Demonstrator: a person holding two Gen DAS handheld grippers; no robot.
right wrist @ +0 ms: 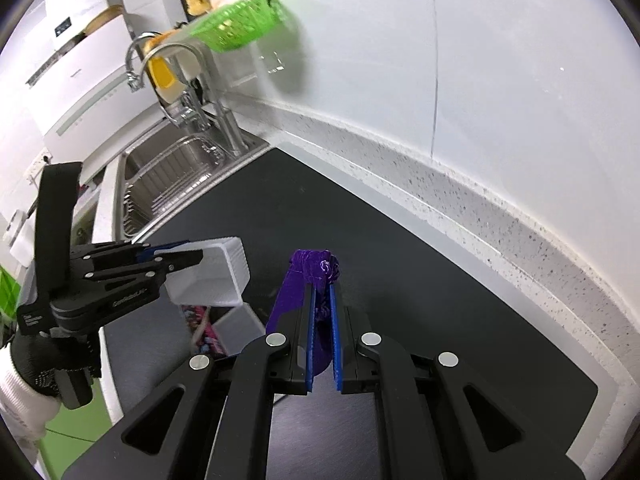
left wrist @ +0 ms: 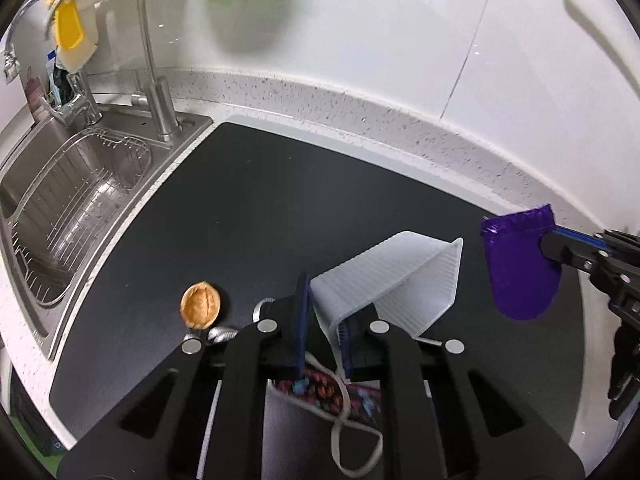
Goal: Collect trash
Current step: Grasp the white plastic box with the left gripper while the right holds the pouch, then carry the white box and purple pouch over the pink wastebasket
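Left gripper (left wrist: 324,320) clamps a white ribbed tub's (left wrist: 400,268) wall, hiding litter beneath; right gripper (right wrist: 322,320) pinches a purple wrapper (right wrist: 316,270) above the black mat (right wrist: 400,260).

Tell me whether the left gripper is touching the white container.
Touching. The left wrist view shows the left gripper with its fingers clamped on the white container's wall.
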